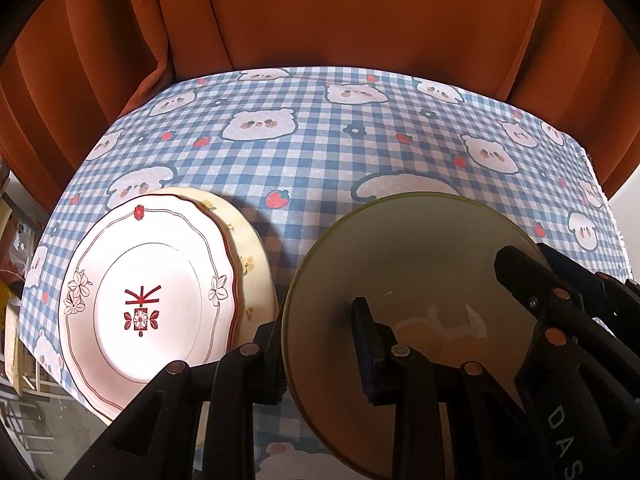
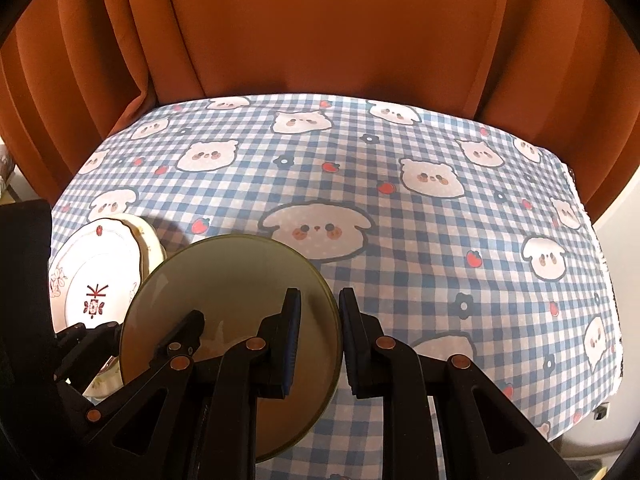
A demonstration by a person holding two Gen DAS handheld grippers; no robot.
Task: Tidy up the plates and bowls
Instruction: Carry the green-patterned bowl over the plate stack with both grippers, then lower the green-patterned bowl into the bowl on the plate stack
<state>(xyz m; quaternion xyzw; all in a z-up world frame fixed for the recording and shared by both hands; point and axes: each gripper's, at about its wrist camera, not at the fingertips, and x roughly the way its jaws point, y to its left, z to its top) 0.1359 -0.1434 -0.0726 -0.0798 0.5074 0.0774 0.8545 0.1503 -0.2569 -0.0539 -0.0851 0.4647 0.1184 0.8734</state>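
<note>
i have the green-rimmed bowl (image 1: 416,280) pinched by both rims: my left hand-held gripper (image 1: 318,356) clamps its left edge, my right hand-held gripper (image 2: 318,344) its right edge. it sits near centre on the checked surface (image 2: 400,184), looks empty, just right of the two stacked plates (image 1: 148,292). i judge this the placing step; next i'd set it down clear of the plates, then let go.

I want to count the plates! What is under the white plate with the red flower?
Under the white plate lies a cream plate with small yellow flowers. Only its right edge peeks out; the rest is covered, so anything lower stays hidden.
</note>
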